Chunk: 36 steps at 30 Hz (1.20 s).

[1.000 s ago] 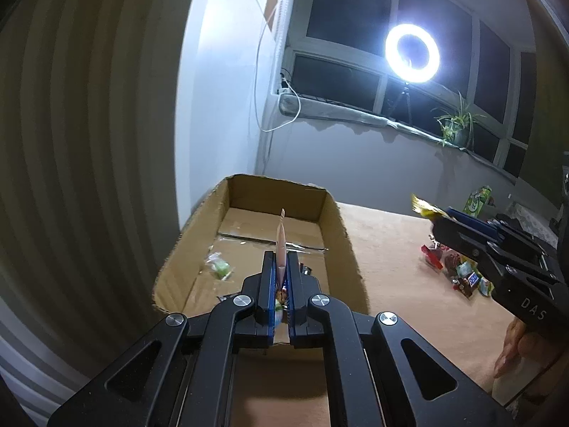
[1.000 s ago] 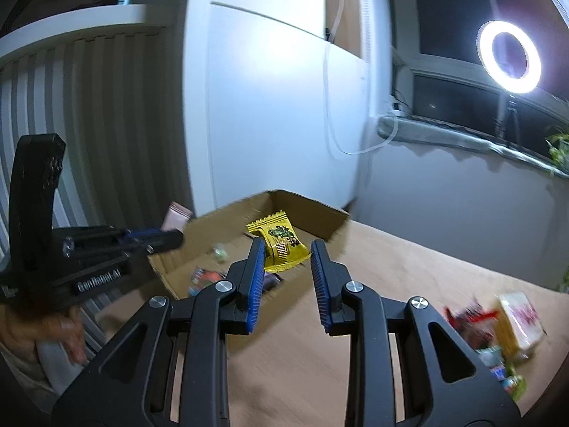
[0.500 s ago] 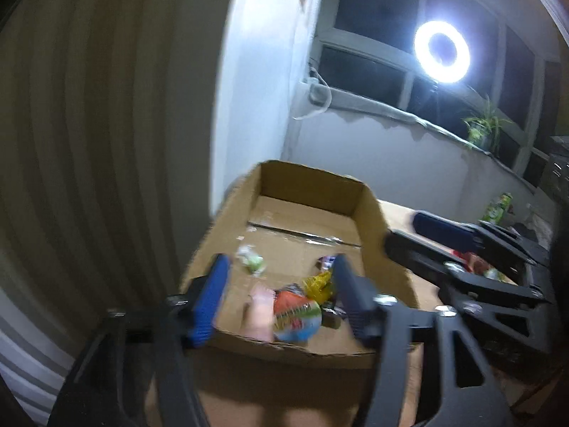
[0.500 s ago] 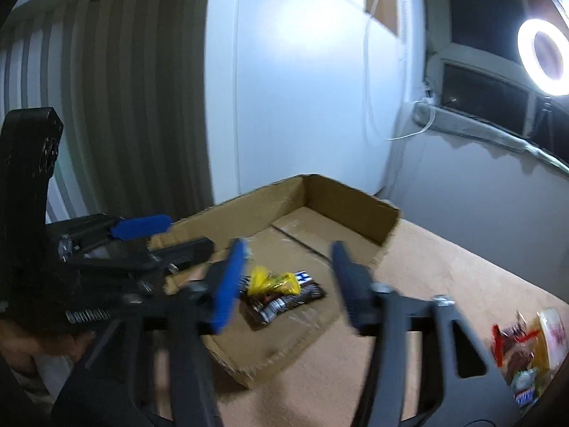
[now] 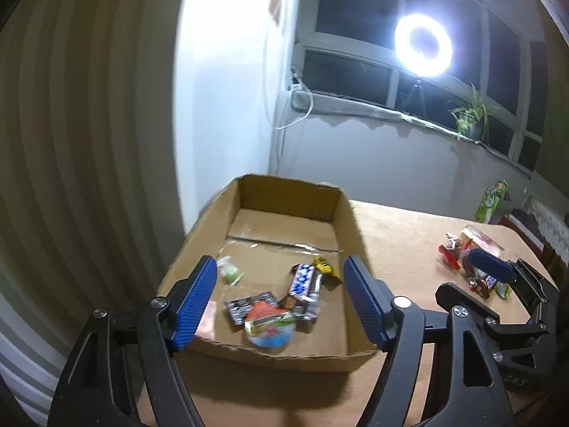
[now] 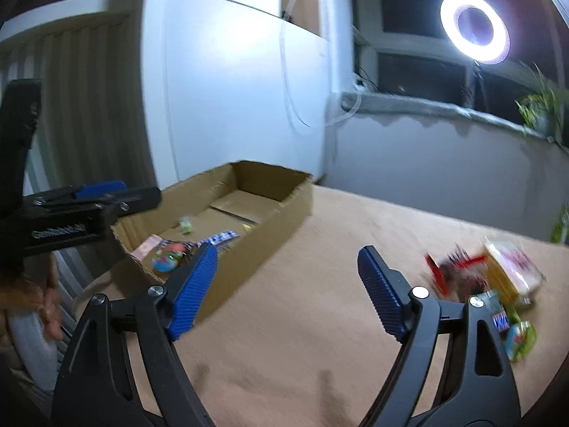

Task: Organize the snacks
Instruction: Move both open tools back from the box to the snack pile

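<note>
A shallow cardboard box (image 5: 350,227) stands at the table's left end and also shows in the right wrist view (image 6: 284,213). Several snacks lie in it: a round red-and-green pack (image 5: 270,327), a blue-and-white bar (image 5: 302,281), a yellow packet (image 5: 325,267), a green candy (image 5: 229,272). My left gripper (image 5: 281,302) is open and empty above the box's near end. My right gripper (image 6: 288,284) is open and empty above the bare table, between the box and a pile of loose snacks (image 6: 490,284), which also shows in the left wrist view (image 5: 469,263).
A tan table (image 6: 320,320) carries everything. A green packet (image 5: 492,203) stands at its far right edge. A white wall and striped panel run behind the box; a ring light (image 5: 423,46) and a potted plant (image 5: 469,117) are at the window.
Both grippers opened and dropped their snacks into the box: the left its thin pack, the right its yellow packet. The right gripper then swung right, toward the loose pile.
</note>
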{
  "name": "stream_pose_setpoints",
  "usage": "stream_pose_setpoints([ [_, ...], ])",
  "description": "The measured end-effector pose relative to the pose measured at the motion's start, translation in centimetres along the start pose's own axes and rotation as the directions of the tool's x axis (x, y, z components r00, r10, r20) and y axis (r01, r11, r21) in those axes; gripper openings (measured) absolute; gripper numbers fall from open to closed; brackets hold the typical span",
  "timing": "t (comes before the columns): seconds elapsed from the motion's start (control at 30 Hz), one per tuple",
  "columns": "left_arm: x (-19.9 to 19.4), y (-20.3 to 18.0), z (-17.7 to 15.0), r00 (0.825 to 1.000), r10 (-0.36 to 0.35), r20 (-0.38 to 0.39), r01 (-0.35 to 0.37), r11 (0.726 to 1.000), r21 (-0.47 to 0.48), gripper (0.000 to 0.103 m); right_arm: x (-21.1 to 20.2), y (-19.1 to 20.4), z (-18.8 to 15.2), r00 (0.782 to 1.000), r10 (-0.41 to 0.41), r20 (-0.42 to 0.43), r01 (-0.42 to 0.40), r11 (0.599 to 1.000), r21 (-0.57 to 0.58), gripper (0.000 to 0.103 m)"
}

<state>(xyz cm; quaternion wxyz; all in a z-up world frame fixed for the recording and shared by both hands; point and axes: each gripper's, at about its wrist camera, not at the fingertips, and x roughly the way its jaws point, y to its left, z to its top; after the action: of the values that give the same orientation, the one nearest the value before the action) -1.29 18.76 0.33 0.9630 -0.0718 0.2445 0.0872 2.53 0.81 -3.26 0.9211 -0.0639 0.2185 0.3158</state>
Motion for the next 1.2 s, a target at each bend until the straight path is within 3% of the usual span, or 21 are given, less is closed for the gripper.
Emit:
stream_pose_setpoints([
  [0.57,-2.1,-9.0,0.4,0.999,-0.038,0.009,0.036,0.982,0.183,0.075,-5.6,-6.0,-3.4,0.999,-0.05,-0.003,0.05,0.997,0.061,0.084],
  [0.93,-0.7,-16.2,-1.1,0.991,-0.116,-0.072,0.132,0.948,0.29,0.076,-9.2,-14.2,-6.8,0.982,-0.186,-0.025,0.187,0.963,0.192,0.084],
  [1.2,1.4,-20.4,-2.3,0.969,-0.191,-0.154,0.233,0.915,0.329,0.076,-10.3,-18.4,-8.1,0.967,-0.243,-0.08,0.256,0.937,0.236,0.084],
])
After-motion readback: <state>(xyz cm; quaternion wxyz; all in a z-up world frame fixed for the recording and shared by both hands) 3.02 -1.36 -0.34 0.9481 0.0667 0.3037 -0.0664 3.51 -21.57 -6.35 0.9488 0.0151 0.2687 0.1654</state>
